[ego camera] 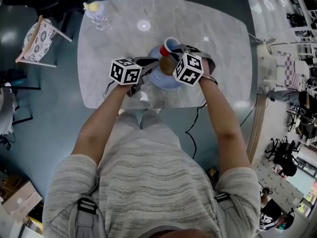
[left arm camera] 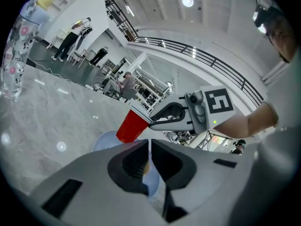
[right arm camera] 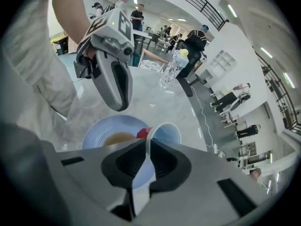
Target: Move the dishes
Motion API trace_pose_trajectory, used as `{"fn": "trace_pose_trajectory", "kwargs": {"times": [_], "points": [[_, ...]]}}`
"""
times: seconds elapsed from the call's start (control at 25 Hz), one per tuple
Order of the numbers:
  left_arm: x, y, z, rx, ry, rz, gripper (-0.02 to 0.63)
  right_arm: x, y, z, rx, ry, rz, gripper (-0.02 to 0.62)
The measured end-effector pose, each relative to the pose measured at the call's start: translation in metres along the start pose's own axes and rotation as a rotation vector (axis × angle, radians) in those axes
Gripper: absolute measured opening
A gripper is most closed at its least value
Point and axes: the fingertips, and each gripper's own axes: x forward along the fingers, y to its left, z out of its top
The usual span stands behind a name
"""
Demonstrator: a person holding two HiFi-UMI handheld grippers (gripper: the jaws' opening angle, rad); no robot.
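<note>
R claw pinching red cup over blue plate; L claw closed, nothing held as far as I can tell.
Head view: your R claw [ego camera: 177, 49] nips the rim of the red cup [ego camera: 169, 44], which hangs over the far-right part of the blue plate [ego camera: 163, 81]. The plate lies close to the table [ego camera: 213, 29]'s near edge, btwn both claws. L claw [ego camera: 152, 63] is at the plate's left rim, so it's the nearer one for the plate. Open marble far & right; bottle [ego camera: 96, 15] in far-left corner, well apart. L gripper view: jaws pressed almost together, thin slit only, plate showing thru it, nothing clearly nipped. The cup is beyond, tilted, base down toward the plate, rim up at R claw. R gripper view: jaws closed on the cup wall, open mouth just past the tips. A brown lump [right arm camera: 117, 138] lies on the plate beside the cup, so I'd steer clear of it.
</note>
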Motion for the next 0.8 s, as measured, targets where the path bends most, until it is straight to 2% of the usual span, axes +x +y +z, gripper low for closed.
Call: {"fn": "trace_pose_trajectory", "kwargs": {"times": [0.16,0.44,0.8], "points": [[0.009,-0.011,-0.014,0.001,0.031,-0.017,0.029,0.006,0.025,-0.020,-0.030,0.039,-0.017,0.044],[0.022,-0.027,-0.032,-0.006,0.072,-0.031,0.029,0.020,0.059,-0.040,-0.141,0.109,-0.056,0.044],[0.027,-0.030,-0.044,-0.009,0.108,-0.028,0.029,0.036,0.081,-0.051,-0.155,0.133,-0.067,0.044]]}}
